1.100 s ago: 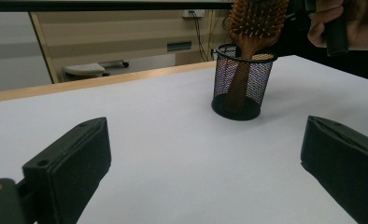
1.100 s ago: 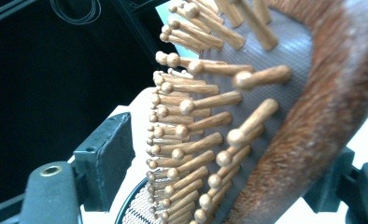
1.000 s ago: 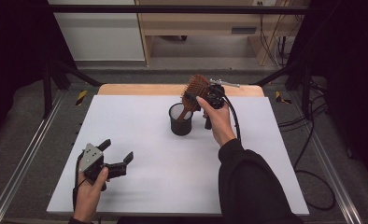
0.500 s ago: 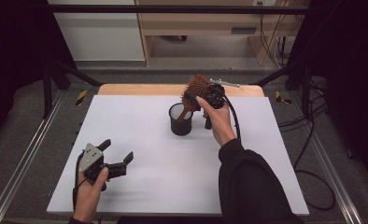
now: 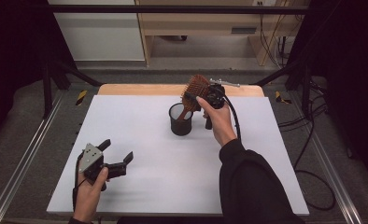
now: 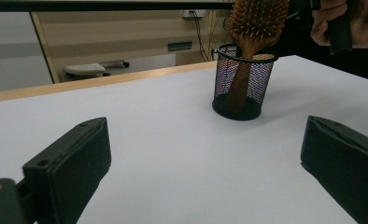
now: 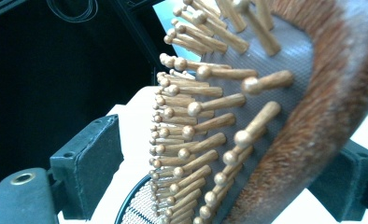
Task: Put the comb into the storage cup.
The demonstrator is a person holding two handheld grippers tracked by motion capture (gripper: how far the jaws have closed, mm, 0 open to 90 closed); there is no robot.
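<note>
A wooden paddle hairbrush stands handle-down in a black mesh cup at the table's far middle; from the left gripper view the brush leans up out of the cup. My right gripper is at the brush head. Its jaws have just been opening. The head lies between them, and the left pad stands clear of the bristle tips. My left gripper rests near the front left with its jaws wide apart and nothing between them.
A white sheet covers the table, with a wooden strip along its far edge. Metal rails run down both sides. Cables lie on the floor at right.
</note>
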